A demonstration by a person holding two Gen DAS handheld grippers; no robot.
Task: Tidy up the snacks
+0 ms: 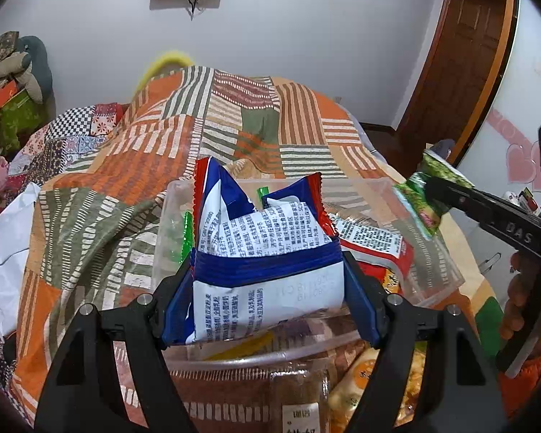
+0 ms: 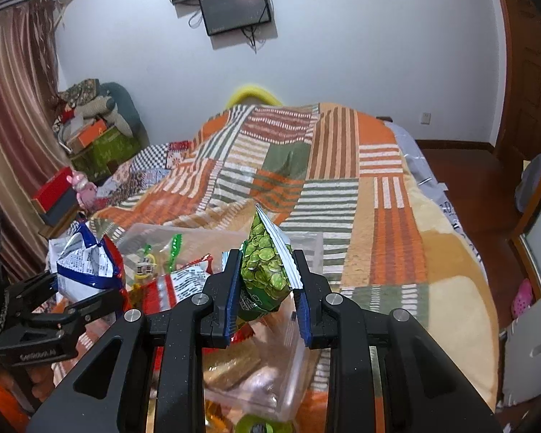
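My left gripper [image 1: 268, 270] is shut on a blue, white and red snack bag [image 1: 263, 238] and holds it above a clear plastic box [image 1: 432, 288] on the bed. The same bag shows at the left of the right wrist view [image 2: 86, 263]. My right gripper [image 2: 268, 278] is shut on a green pea snack packet [image 2: 267, 263], held above the same clear box [image 2: 306, 249]; the packet also shows at the right of the left wrist view [image 1: 425, 195]. Inside the box lie a red and white packet [image 1: 375, 241] and green wrapped sweets [image 1: 185, 234].
A second clear container [image 1: 256, 361] with brown and orange packets lies just below my left gripper. The bed carries an orange, green and cream patchwork blanket [image 2: 342, 187]. Boxes and cushions [image 2: 97, 133] pile at the far left. A wooden door [image 1: 461, 54] stands at the right.
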